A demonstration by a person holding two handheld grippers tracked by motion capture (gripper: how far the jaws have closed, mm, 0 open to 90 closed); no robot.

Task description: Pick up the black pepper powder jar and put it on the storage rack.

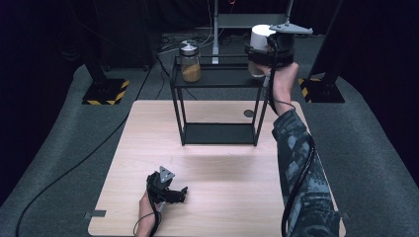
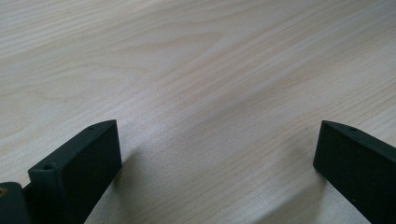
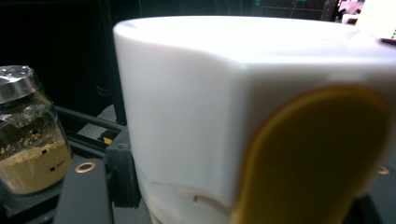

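A black two-shelf rack [image 1: 217, 81] stands at the far middle of the wooden table [image 1: 222, 173]. On the left of its top shelf sits a glass jar [image 1: 190, 61] with a silver lid and tan powder inside, which is the jar [image 3: 28, 140] at the left of the right gripper view. My right gripper [image 1: 262, 61] is at the shelf's right end, shut on a container with a tall white cap [image 1: 260, 37]. Up close the white cap [image 3: 187, 107] carries a yellow oval, with one black finger [image 3: 86, 196] beside it. My left gripper [image 1: 180, 193] lies low at the near table, open [image 2: 217, 140] over bare wood.
The rack's lower shelf [image 1: 220, 133] holds nothing. A round grommet [image 1: 248, 113] is set in the table beside the rack's right legs. Black stands with yellow-black striped bases sit on the floor at left [image 1: 106, 91] and right [image 1: 316, 89]. A cable [image 1: 74, 168] runs across the grey floor.
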